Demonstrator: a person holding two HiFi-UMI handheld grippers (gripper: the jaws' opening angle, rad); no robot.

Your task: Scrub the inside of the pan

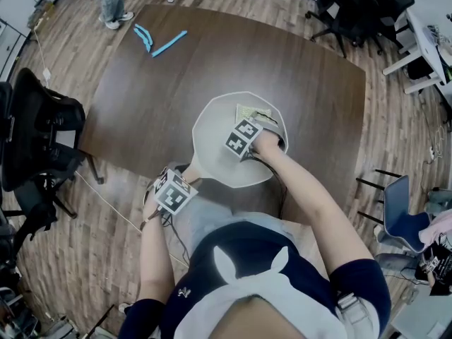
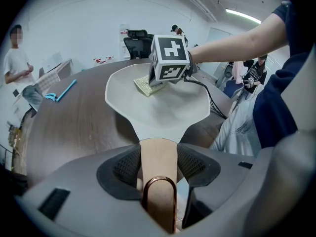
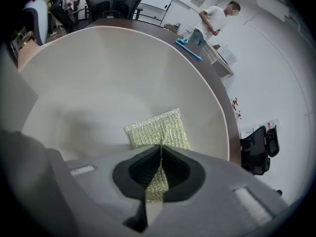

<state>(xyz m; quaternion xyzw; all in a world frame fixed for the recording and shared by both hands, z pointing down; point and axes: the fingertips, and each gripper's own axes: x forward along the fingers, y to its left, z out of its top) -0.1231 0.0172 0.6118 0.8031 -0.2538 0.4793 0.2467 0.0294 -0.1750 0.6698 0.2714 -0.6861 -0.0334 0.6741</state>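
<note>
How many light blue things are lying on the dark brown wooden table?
2, both at the far end of the dark wooden table, away from the white pan: a straight light blue stick and a curved light blue piece left of it. None seem hidden.

The pan (image 1: 212,136) I am working in shows a smooth, matt off-white coating. Its handle (image 2: 157,154) is pale, bare-looking wood, ended by a polished copper-coloured metal loop (image 2: 159,189). The scouring pad (image 3: 157,128) is a coarse, glittering yellow-green weave. My left gripper (image 2: 159,166) and right gripper (image 3: 160,169) are matt grey plastic with black, finely ribbed pads (image 2: 126,168). The worktop (image 1: 212,62) is dark wood grain with a dull sheen, the floor (image 1: 106,210) paler wood-look planks. A blue stick (image 1: 169,43) looks like smooth plastic.
</note>
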